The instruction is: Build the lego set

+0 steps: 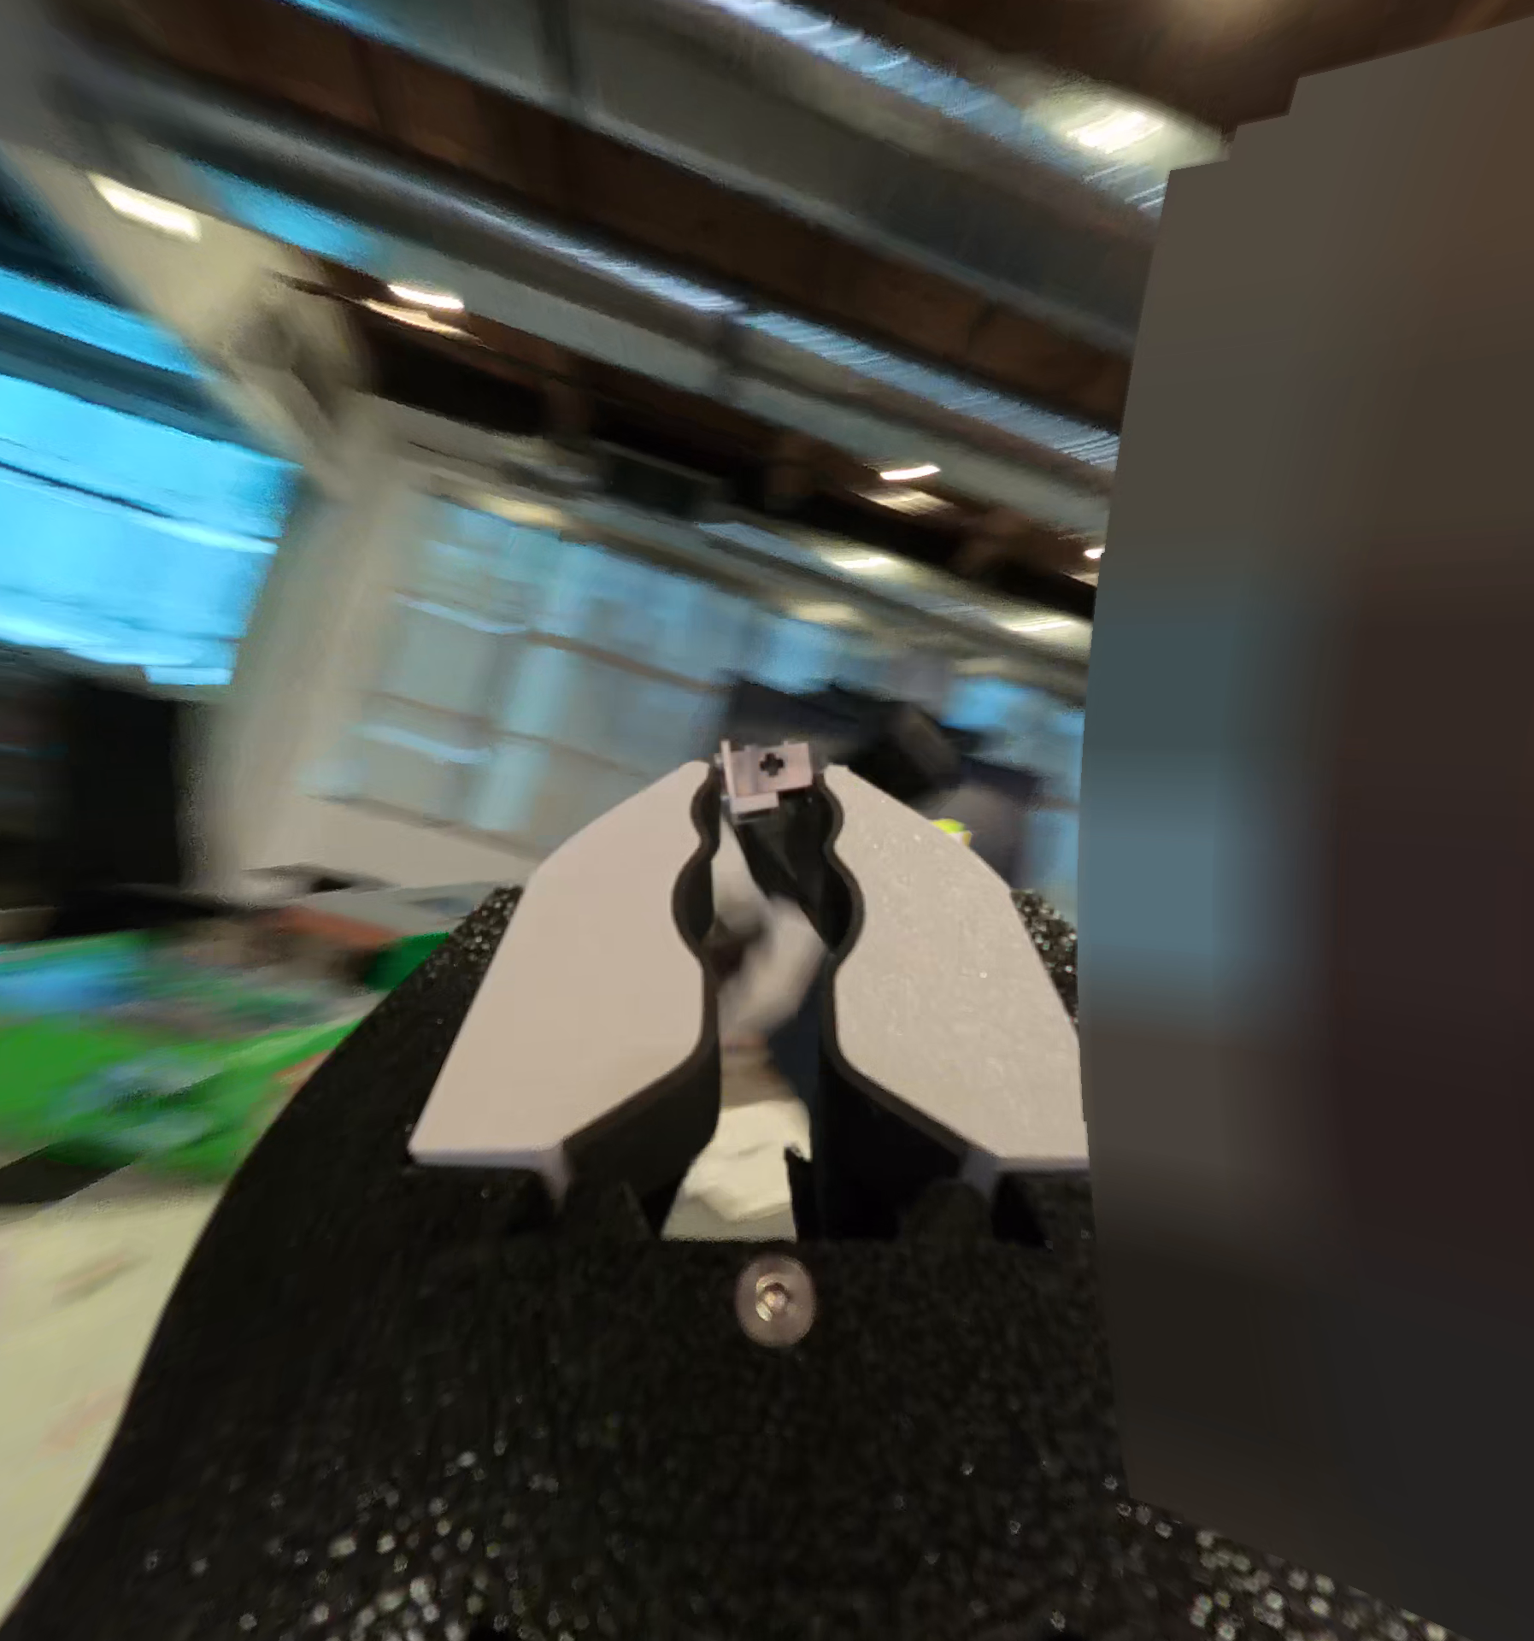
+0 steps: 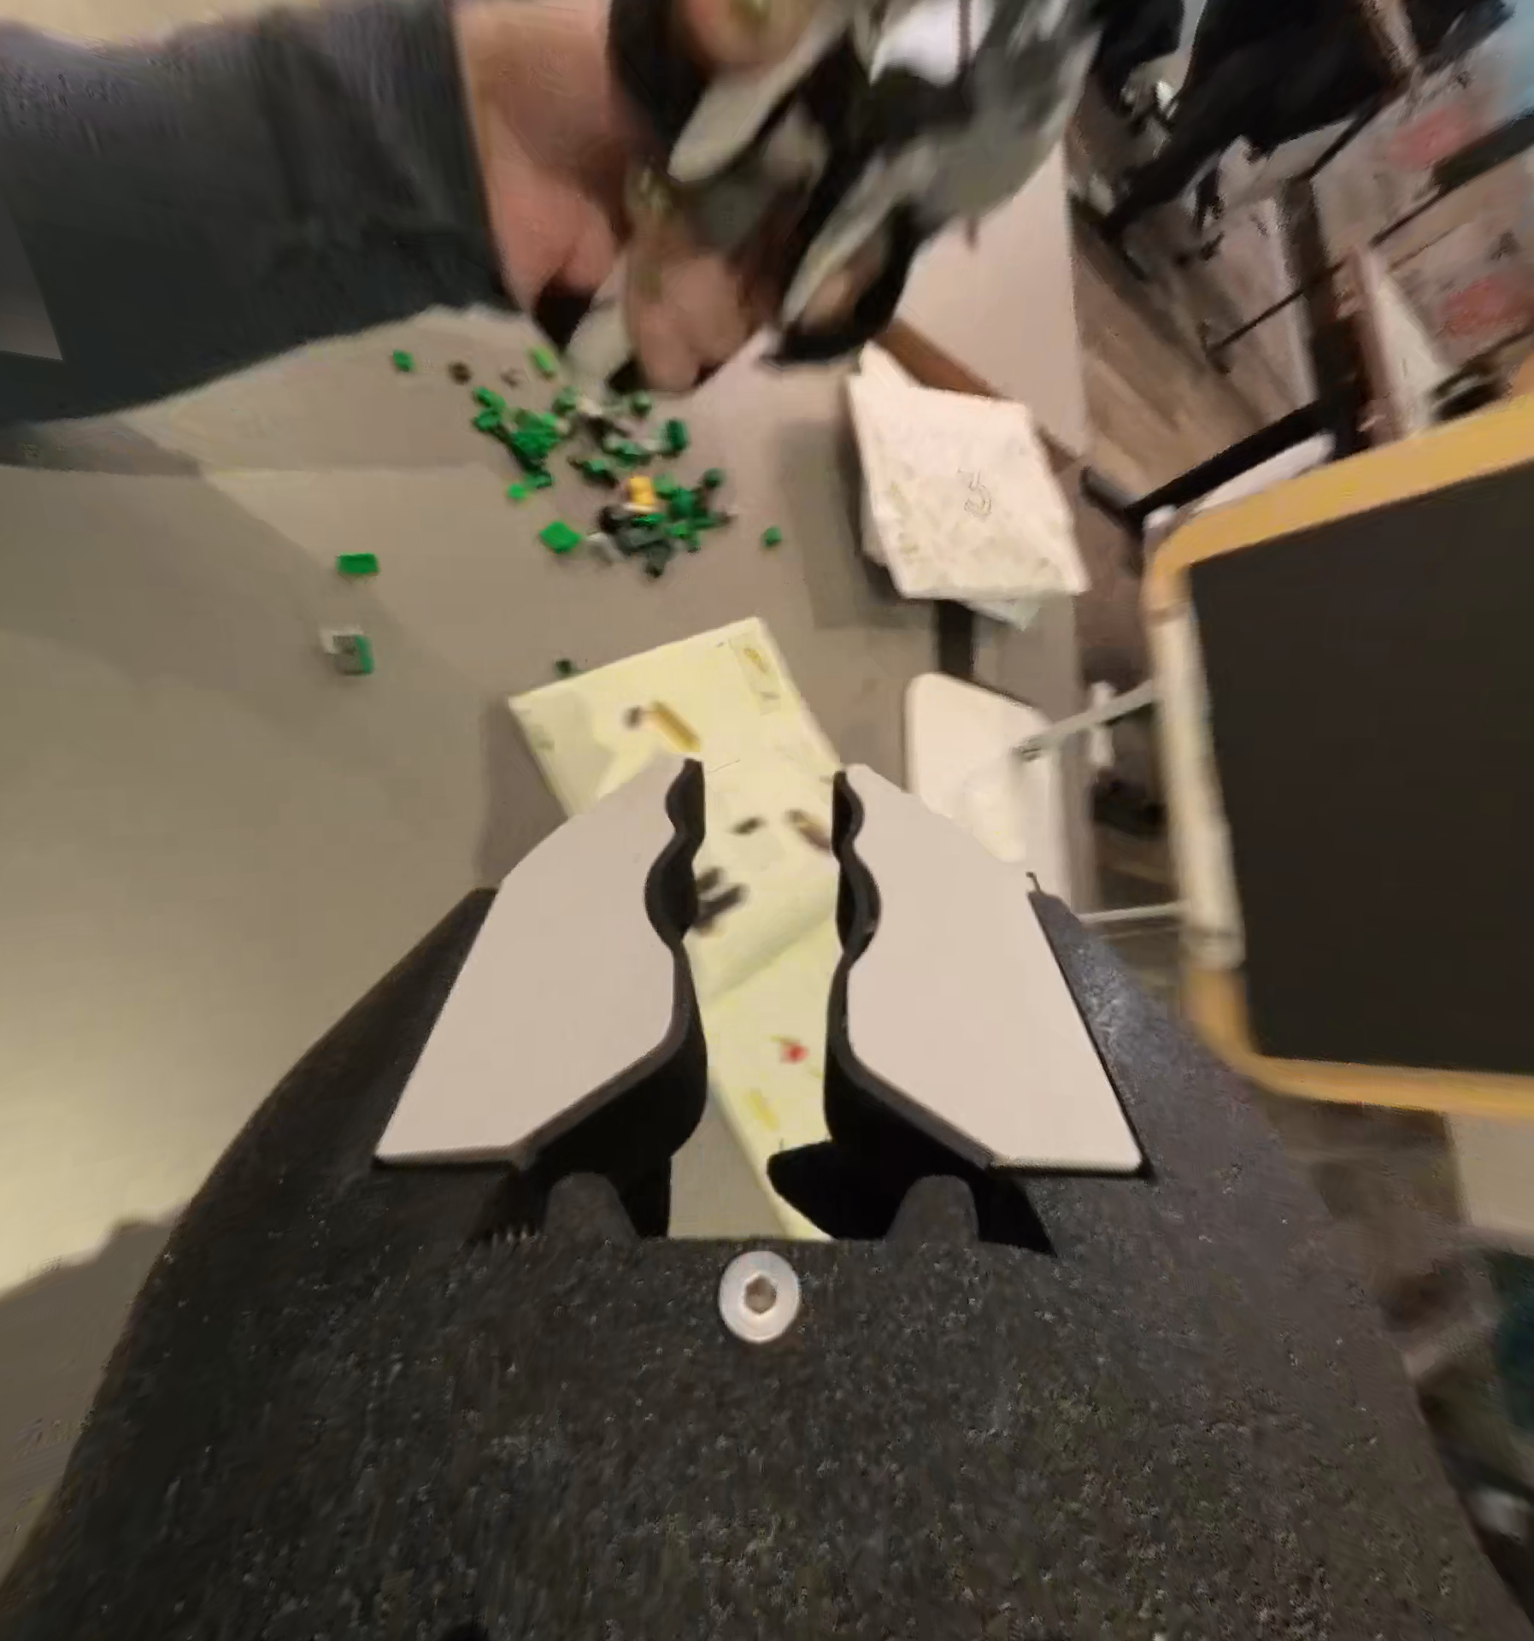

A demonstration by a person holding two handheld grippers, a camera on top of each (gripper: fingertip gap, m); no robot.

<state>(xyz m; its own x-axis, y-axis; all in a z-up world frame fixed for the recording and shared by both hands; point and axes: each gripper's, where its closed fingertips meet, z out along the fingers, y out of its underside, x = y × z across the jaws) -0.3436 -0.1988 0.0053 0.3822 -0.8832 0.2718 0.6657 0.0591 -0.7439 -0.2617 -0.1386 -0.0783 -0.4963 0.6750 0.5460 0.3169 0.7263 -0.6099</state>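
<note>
My left gripper (image 1: 767, 781) is shut on a small light grey lego piece (image 1: 765, 774) with a cross-shaped hole, held high and pointing toward the room's ceiling. My right gripper (image 2: 767, 777) is open and empty, above a pale yellow instruction booklet (image 2: 701, 710) on the grey table (image 2: 168, 799). A pile of loose green lego pieces (image 2: 608, 471) lies farther off on the table. A small grey-and-green piece (image 2: 347, 650) lies alone to the left. The other gripper (image 2: 843, 169) shows blurred at the top, held in a person's hand (image 2: 568, 213).
A white folded sheet (image 2: 958, 479) lies beyond the booklet. A chair with a wooden rim and dark seat (image 2: 1367, 772) stands at the right. A green box (image 1: 150, 1057) is blurred at the left of the left wrist view. A grey patch (image 1: 1367, 799) covers its right side.
</note>
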